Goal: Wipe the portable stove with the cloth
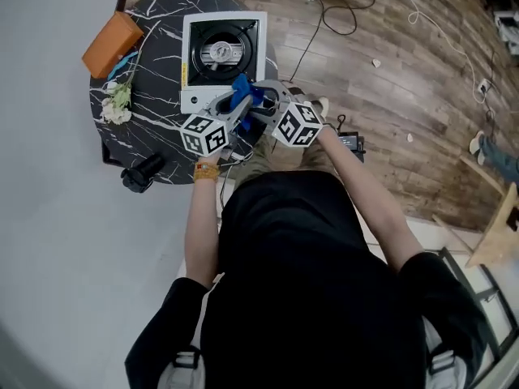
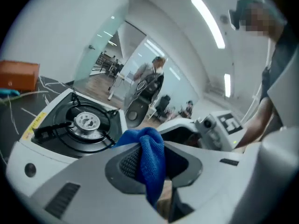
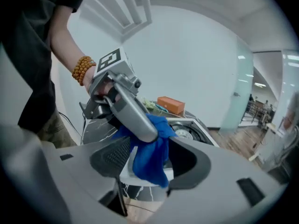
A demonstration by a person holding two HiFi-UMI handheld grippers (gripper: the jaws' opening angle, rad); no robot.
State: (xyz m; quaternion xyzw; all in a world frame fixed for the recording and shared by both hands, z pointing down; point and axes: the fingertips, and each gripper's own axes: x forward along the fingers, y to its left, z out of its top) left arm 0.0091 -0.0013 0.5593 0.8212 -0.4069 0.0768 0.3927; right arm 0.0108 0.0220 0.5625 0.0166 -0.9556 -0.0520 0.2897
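The person wears a black short-sleeved top that fills the lower middle of the head view, with khaki trousers just above it. An amber bead bracelet sits left of centre (it shows again at the upper left of the right gripper view). The left gripper and right gripper have smooth grey shells and dark mesh-textured jaw pads. Each carries a white cube printed with black square markers. Black buckles on pale straps show at the lower corners.
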